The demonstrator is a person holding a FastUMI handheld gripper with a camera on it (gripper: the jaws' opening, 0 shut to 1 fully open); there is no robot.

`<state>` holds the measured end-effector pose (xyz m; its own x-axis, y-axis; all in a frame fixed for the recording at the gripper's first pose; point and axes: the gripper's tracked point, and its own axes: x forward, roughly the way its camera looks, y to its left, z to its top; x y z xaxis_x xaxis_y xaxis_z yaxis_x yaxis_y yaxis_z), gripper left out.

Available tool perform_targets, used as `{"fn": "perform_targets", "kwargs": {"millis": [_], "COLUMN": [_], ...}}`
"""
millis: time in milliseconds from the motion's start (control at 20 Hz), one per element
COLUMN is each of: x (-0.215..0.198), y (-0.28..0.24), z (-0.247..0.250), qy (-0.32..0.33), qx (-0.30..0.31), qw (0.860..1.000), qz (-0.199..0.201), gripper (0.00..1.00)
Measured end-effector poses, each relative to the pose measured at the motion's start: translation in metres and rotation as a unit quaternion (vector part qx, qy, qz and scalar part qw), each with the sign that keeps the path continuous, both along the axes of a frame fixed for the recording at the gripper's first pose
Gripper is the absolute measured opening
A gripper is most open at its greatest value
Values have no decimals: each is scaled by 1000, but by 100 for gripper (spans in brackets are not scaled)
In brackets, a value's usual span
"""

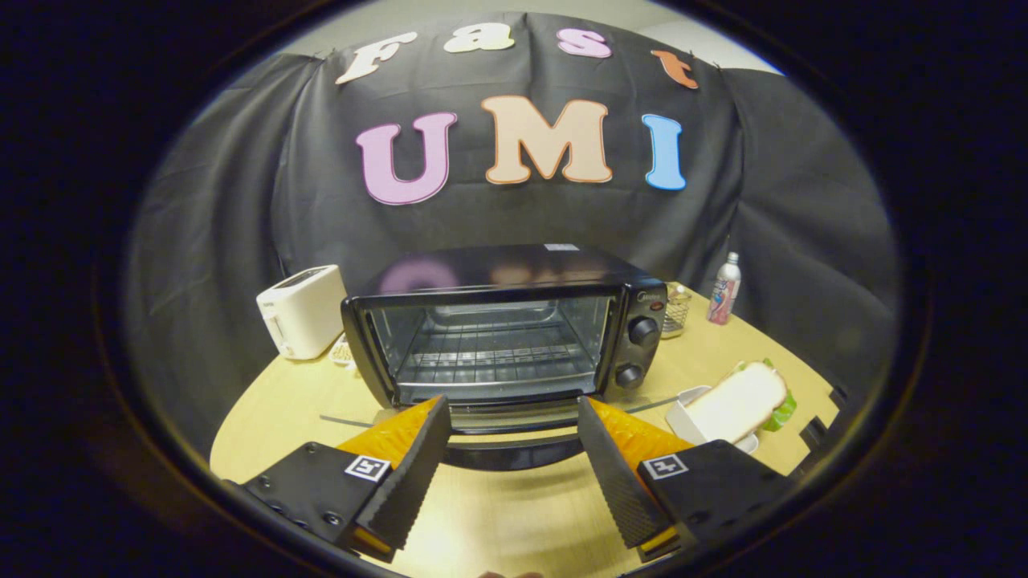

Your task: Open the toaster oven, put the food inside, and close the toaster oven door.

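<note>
A black toaster oven (514, 321) stands in the middle of the round wooden table (273, 401). Its glass door (514, 417) is dropped open and lies flat toward me, with its dark handle (514, 456) at the near edge. A wire rack (494, 357) shows inside the bare cavity. My gripper (512, 405) is open, its fingers standing on either side of the door's front edge, the handle between them and no finger pressing on it. The food, a sandwich (735, 400) of white bread with green lettuce, rests on a white dish (679, 417) to the right of the oven.
A white pop-up toaster (301, 311) sits left of the oven. Behind the oven's right side are a small glass jar (677, 309) and a white bottle (724, 289). Black cloth walls close off the table's far side.
</note>
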<state>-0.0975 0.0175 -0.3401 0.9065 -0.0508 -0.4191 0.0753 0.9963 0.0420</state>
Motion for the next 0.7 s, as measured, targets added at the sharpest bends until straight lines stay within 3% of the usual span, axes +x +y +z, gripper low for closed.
{"fn": "perform_targets", "kwargs": {"millis": [700], "x": [-36], "y": [1], "z": [-59], "qy": [84], "qx": [-52], "qw": [995], "qz": [12], "gripper": [98]}}
